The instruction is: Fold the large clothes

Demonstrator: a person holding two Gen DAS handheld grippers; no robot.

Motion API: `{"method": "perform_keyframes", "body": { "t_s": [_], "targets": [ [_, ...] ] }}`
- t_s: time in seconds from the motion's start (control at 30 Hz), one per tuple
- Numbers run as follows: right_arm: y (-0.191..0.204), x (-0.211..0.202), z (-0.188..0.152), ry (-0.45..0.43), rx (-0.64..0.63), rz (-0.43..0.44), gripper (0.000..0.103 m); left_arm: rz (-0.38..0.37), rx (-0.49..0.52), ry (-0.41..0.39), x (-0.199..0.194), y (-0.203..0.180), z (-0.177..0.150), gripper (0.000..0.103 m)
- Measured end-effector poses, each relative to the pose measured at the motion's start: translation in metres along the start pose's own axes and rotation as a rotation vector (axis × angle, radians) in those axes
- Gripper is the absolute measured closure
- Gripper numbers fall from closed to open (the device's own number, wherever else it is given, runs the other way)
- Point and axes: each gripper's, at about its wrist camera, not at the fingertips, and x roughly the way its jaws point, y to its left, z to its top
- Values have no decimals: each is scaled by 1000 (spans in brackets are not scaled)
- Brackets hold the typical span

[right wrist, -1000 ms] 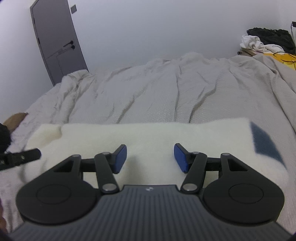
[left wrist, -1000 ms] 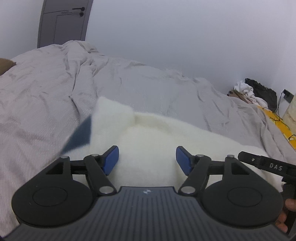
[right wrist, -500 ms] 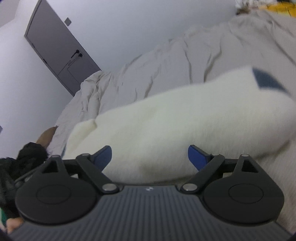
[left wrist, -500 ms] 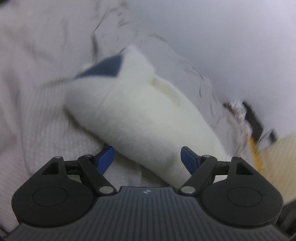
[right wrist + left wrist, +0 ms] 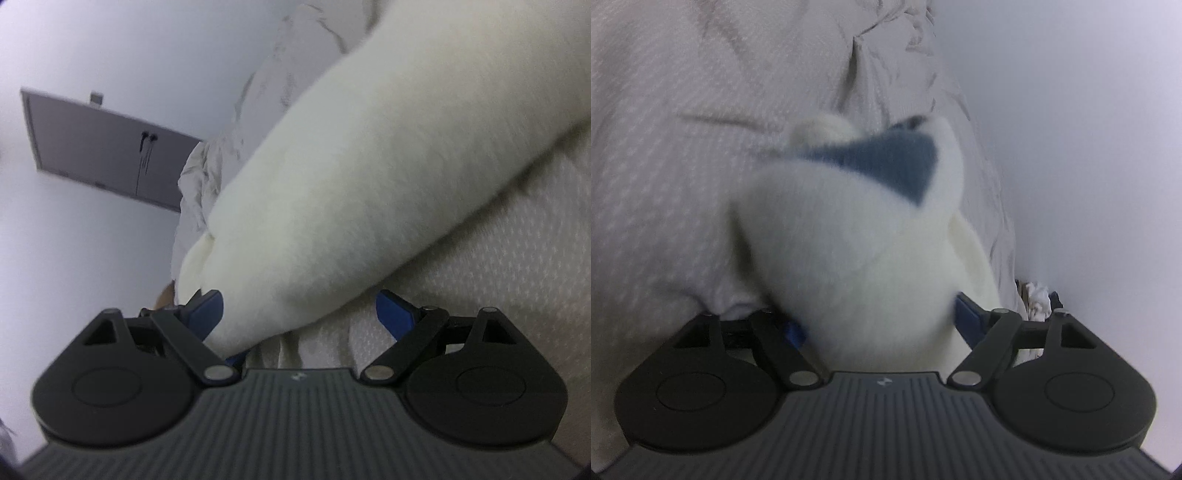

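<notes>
Left wrist view | white fleece garment [image 5: 857,251], fluffy, motion-blurred, blue patch [image 5: 886,162] at 12 o'clock, lies on grey bed cover [image 5: 665,147] | left tool [image 5: 882,325] spread, fleece bulk between its fingers | right tool [image 5: 306,314] spread around folded fleece edge [image 5: 351,184] | grey door [image 5: 99,147] at 10 o'clock

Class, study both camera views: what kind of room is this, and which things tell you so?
Most likely a bedroom. A wide bed under a rumpled grey duvet fills both views, a grey door stands in a plain white wall, and a fluffy white garment lies on the bedding.
</notes>
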Motion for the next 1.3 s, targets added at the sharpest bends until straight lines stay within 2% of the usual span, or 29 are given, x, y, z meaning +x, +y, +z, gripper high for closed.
{"method": "perform_keyframes", "body": {
  "t_s": [0.03, 0.1, 0.2, 0.27, 0.47, 0.57, 0.73, 0.77, 0.93, 1.1, 1.3],
  "targets": [
    [-3, 2, 1, 2, 28, 9, 11, 11, 11, -9, 1, -2, 1, 33],
    [-9, 8, 1, 8, 83, 28, 11, 33, 56, -33, -2, -7, 1, 50],
    [-13, 18, 3, 17, 126, 37, 11, 75, 197, -95, -9, -31, -7, 59],
    [-16, 22, 6, 2, 152, 43, 11, 74, 218, -115, -11, -38, -10, 60],
    [-29, 31, 22, -88, 304, 85, 11, 53, 183, -95, -14, -30, -4, 61],
    [-36, 26, 29, -141, 361, 75, 12, 49, 176, -95, -15, -32, -4, 61],
    [-46, 4, 31, -278, 421, 37, 12, 40, 166, -93, -15, -29, -3, 61],
    [-47, 0, 29, -296, 427, 31, 16, 40, 172, -94, -16, -30, -4, 61],
    [-41, 1, 26, -311, 377, -12, 22, 44, 181, -96, -16, -35, -6, 61],
    [-22, -1, 27, -312, 267, -63, 44, 49, 201, -102, -16, -43, -9, 62],
    [0, -21, 11, -348, 126, -92, 51, -1, 195, -106, -35, -40, -14, 62]
  ]
}}
